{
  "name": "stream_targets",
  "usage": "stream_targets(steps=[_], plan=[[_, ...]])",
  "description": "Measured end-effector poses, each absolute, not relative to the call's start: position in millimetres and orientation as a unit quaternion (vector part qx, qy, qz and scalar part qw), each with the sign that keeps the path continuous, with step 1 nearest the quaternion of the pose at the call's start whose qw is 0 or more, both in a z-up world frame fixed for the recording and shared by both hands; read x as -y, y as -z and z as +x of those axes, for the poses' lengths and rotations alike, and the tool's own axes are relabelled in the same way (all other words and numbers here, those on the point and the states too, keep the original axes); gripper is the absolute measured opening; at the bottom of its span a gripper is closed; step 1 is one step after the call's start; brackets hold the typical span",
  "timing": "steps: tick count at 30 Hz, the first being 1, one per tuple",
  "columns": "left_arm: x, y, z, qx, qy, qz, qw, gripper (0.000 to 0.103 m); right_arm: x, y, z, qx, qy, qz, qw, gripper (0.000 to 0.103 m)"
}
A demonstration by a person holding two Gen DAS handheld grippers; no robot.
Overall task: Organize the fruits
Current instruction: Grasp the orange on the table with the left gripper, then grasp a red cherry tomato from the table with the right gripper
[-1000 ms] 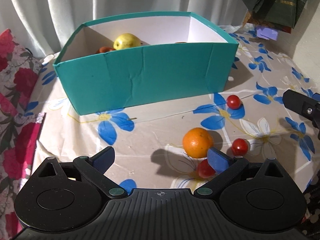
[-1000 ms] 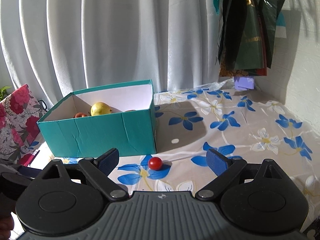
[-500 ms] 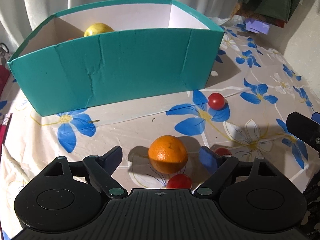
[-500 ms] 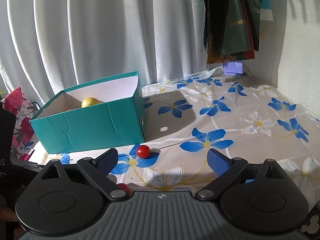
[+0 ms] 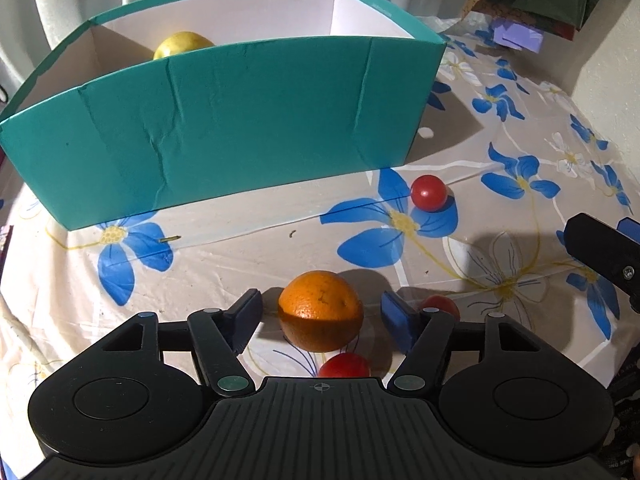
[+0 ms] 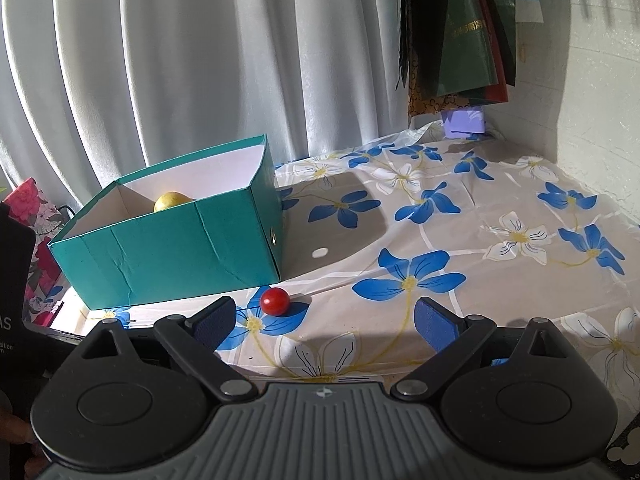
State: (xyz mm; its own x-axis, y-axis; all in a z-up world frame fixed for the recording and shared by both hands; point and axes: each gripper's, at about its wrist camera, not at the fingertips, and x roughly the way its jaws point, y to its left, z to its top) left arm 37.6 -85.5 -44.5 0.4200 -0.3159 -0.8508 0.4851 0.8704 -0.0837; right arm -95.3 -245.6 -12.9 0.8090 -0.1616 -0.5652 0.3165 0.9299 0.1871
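An orange (image 5: 321,310) lies on the flowered tablecloth between the open fingers of my left gripper (image 5: 322,316), with gaps on both sides. One cherry tomato (image 5: 344,365) lies just under it, another (image 5: 440,306) behind the right finger, a third (image 5: 429,193) farther off near the teal box (image 5: 224,128). A yellow fruit (image 5: 182,44) sits inside the box. My right gripper (image 6: 325,320) is open and empty above the cloth; the far tomato (image 6: 274,301) and the box (image 6: 172,248) show in its view.
The right gripper's body (image 5: 604,250) juts in at the right edge of the left wrist view. White curtains (image 6: 200,60) hang behind the box. Dark bags (image 6: 460,28) hang at the back right above a small lilac box (image 6: 464,122). A floral cushion (image 6: 32,216) lies left.
My left gripper has moved forward and right until the orange sits between its fingers. The right gripper has swung to the right.
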Motion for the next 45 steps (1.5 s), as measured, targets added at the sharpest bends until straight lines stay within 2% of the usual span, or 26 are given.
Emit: stream_targets(steps=[15, 17, 22, 36, 45], plan=[[87.8, 44.1, 41.1, -0.49, 0.242, 0.1, 0.831, 0.071, 252.2, 17.0, -88.3, -0.286, 0.14, 0.151, 0.936, 0.096], [88.4, 44.2, 40.6, -0.489, 0.241, 0.106, 0.832, 0.068, 252.1, 17.3, -86.8, -0.287, 0.139, 0.151, 0.936, 0.096], [87.7, 41.9, 42.2, -0.492, 0.242, 0.111, 0.829, 0.047, 251.5, 18.2, -82.6, -0.289, 0.138, 0.151, 0.935, 0.096], [56.0, 7.1, 44.1, -0.479, 0.207, 0.071, 0.85, 0.045, 246.0, 25.5, -65.0, -0.307, 0.129, 0.13, 0.934, 0.096], [34.5, -6.4, 42.7, -0.47, 0.183, 0.05, 0.862, 0.045, 230.3, 47.1, -31.4, -0.346, 0.111, 0.08, 0.928, 0.095]])
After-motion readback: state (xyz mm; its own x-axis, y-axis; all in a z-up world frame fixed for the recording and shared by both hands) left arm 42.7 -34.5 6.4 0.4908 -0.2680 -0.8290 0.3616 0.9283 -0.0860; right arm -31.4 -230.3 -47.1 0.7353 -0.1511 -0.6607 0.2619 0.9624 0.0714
